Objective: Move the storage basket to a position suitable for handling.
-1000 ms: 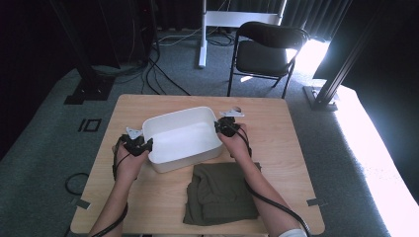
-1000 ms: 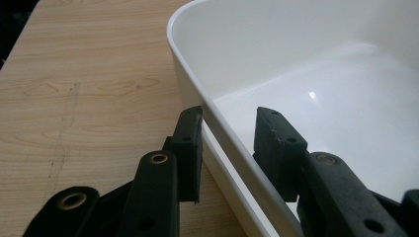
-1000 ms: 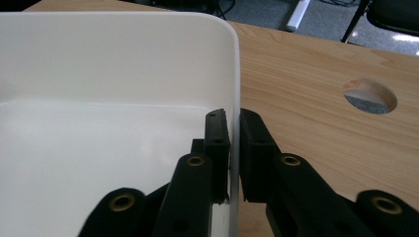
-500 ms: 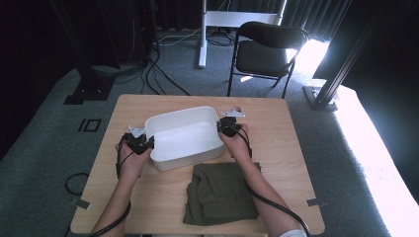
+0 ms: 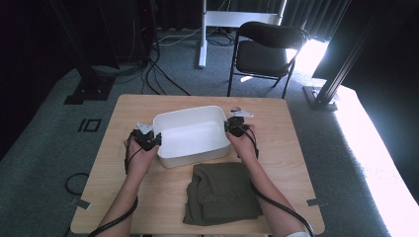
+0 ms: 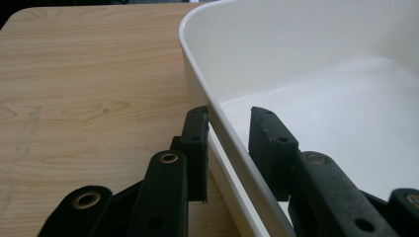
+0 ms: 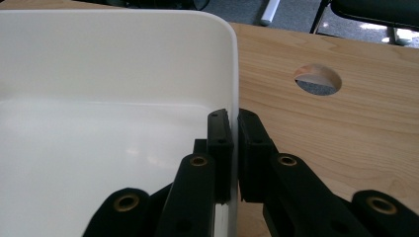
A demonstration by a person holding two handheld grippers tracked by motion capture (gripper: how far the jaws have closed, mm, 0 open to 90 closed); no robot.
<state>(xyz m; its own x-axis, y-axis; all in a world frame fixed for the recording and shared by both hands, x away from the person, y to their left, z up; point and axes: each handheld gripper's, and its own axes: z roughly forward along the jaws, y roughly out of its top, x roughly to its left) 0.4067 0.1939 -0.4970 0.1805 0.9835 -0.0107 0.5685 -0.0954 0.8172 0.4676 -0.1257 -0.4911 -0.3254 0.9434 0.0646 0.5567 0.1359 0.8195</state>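
A white plastic tub [image 5: 188, 111] stands empty in the middle of the wooden table [image 5: 291, 143]. My left gripper [image 5: 152, 140] is at the tub's left wall with one jaw outside and one inside. In the left gripper view the outer jaw touches the rim [image 6: 197, 64], while a strip of white wall shows between the rim and the inner jaw, so the left gripper [image 6: 227, 116] is open. My right gripper [image 5: 231, 125] is at the tub's right wall near the far corner. In the right gripper view it [image 7: 233, 118] is shut on the thin wall [image 7: 235, 59].
A folded olive-green cloth [image 5: 222, 195] lies on the table just in front of the tub, between my forearms. A round cable hole [image 7: 318, 79] is cut in the table top to the right of the tub. A black folding chair [image 5: 267, 49] stands beyond the table.
My left hand has moved right and slightly away from me, and the tub's left end has shifted right with it. The right gripper has kept its place on the right wall.
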